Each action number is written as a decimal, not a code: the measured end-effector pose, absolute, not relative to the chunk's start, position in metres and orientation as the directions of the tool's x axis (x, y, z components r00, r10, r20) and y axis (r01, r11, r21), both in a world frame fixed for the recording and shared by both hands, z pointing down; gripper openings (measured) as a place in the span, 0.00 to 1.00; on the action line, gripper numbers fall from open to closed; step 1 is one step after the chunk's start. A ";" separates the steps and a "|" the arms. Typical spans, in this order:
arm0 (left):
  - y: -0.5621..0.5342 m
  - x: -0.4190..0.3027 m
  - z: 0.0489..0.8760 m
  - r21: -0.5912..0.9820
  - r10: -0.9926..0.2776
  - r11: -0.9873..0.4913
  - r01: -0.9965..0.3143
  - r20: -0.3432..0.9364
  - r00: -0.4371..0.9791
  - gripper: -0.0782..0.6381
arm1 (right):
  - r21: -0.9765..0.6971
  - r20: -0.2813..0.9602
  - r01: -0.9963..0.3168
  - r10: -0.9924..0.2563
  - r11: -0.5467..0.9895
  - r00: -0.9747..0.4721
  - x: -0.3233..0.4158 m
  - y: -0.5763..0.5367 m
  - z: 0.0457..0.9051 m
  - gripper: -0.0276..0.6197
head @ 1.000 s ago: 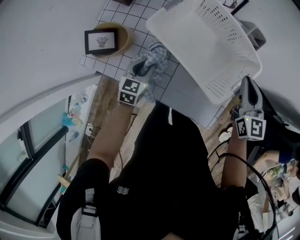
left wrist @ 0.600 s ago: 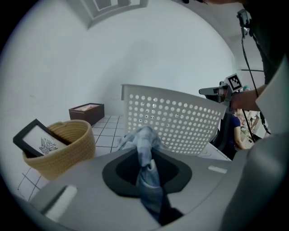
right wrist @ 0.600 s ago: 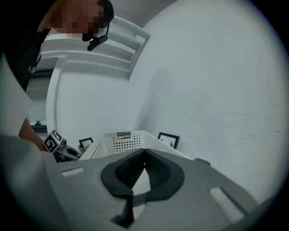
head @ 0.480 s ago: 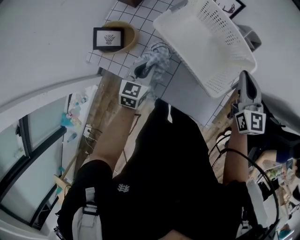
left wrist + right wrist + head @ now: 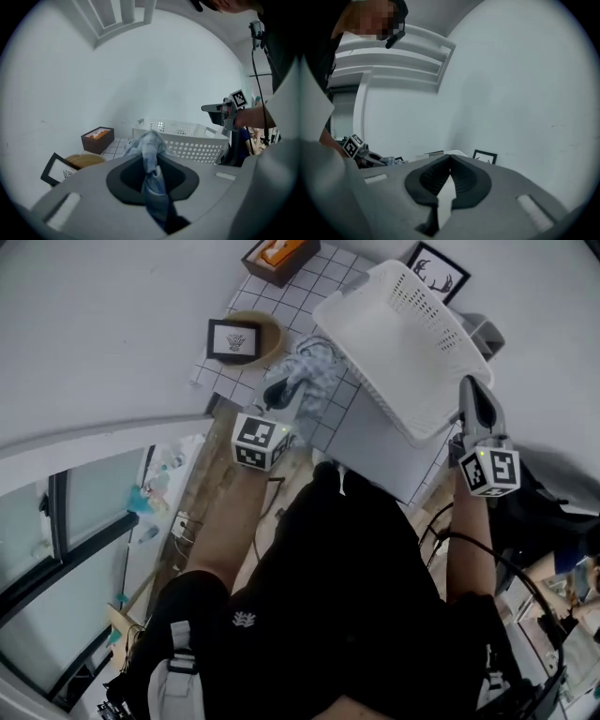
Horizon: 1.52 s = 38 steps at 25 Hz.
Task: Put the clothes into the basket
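Clenching a blue-grey cloth (image 5: 151,145) beside the basket (image 5: 403,343): left gripper (image 5: 277,393), fingers having just been closing on it; right gripper (image 5: 472,409) fingers are clamping the basket's rim.

black short-sleeved shirt (image 5: 347,577) with small white logo (image 5: 246,620); grey left tool (image 5: 278,393) and right tool (image 5: 472,401), a black-and-white marker cube (image 5: 260,440) behind each.

Cloth (image 5: 149,140) end hidden in left claw (image 5: 151,163), basket (image 5: 403,343) rim behind right claw (image 5: 471,395), brown box (image 5: 281,259) cropped above
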<state>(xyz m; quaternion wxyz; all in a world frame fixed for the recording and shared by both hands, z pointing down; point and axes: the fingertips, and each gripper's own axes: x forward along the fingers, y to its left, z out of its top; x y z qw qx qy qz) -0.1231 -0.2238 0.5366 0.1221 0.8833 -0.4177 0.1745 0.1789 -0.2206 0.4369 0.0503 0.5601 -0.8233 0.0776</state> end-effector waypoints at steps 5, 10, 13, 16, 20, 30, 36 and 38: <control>-0.231 -0.133 0.506 0.050 -0.734 -0.597 -0.801 0.368 0.570 0.19 | -0.075 0.154 -0.911 -0.898 0.405 -0.412 0.162 -0.221 0.423 0.05; -0.235 -0.134 0.483 0.030 -0.755 -0.589 -0.807 0.336 0.563 0.19 | -0.074 0.134 -0.911 -0.902 0.405 -0.411 0.163 -0.222 0.409 0.05; -0.237 -0.132 0.469 0.018 -0.766 -0.585 -0.811 0.316 0.559 0.18 | -0.070 0.119 -0.911 -0.904 0.406 -0.411 0.167 -0.223 0.399 0.05; -0.239 -0.132 0.452 0.007 -0.774 -0.585 -0.811 0.294 0.560 0.18 | -0.064 0.104 -0.911 -0.905 0.407 -0.412 0.168 -0.224 0.388 0.05; -0.240 -0.131 0.436 0.007 -0.781 -0.582 -0.813 0.274 0.561 0.17 | -0.069 0.094 -0.908 -0.904 0.413 -0.418 0.166 -0.225 0.379 0.05; -0.246 -0.119 0.393 -0.037 -0.792 -0.595 -0.803 0.199 0.578 0.17 | -0.074 0.059 -0.903 -0.902 0.423 -0.428 0.163 -0.220 0.365 0.05; -0.254 -0.104 0.374 -0.060 -0.777 -0.622 -0.781 0.169 0.606 0.17 | -0.079 0.044 -0.910 -0.911 0.407 -0.411 0.170 -0.217 0.356 0.05; -0.256 -0.098 0.370 -0.062 -0.770 -0.632 -0.772 0.161 0.618 0.17 | -0.085 0.040 -0.912 -0.913 0.402 -0.406 0.174 -0.214 0.352 0.05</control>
